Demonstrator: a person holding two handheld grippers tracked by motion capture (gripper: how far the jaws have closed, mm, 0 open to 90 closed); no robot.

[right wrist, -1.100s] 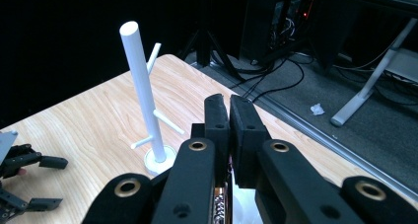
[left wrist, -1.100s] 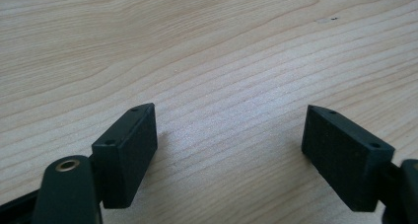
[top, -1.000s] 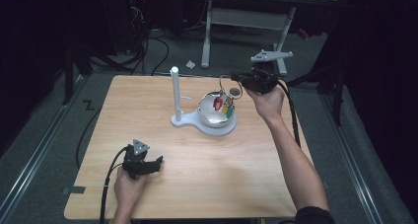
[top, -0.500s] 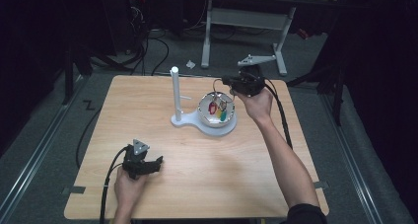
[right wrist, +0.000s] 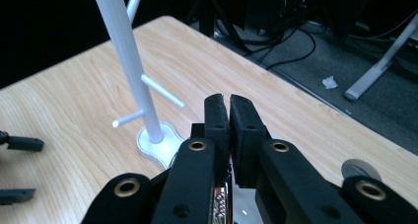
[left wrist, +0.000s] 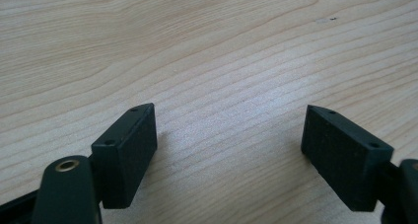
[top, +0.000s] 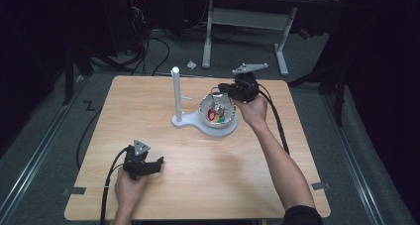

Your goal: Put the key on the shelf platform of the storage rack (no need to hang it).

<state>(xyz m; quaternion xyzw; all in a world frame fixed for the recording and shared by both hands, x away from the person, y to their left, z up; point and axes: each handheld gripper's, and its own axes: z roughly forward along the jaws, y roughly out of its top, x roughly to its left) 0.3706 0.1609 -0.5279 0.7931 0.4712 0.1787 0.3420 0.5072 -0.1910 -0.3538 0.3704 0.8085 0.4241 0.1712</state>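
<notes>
On the table (top: 198,185), a white stand with an upright pegged post (top: 175,88) carries a white bowl (top: 204,117) of small coloured pieces (top: 218,113), sitting past centre toward 1 o'clock. The right hand-held gripper (top: 223,87) hangs at the bowl's far rim, at its 1 o'clock edge, jaws pressed together; whether anything is pinched between them I cannot tell. The left hand-held gripper (top: 157,161), jaws spread and empty, rests well apart at 7 o'clock, so the right hand is likely the one to work the bowl, with the post just beside its path.
</notes>
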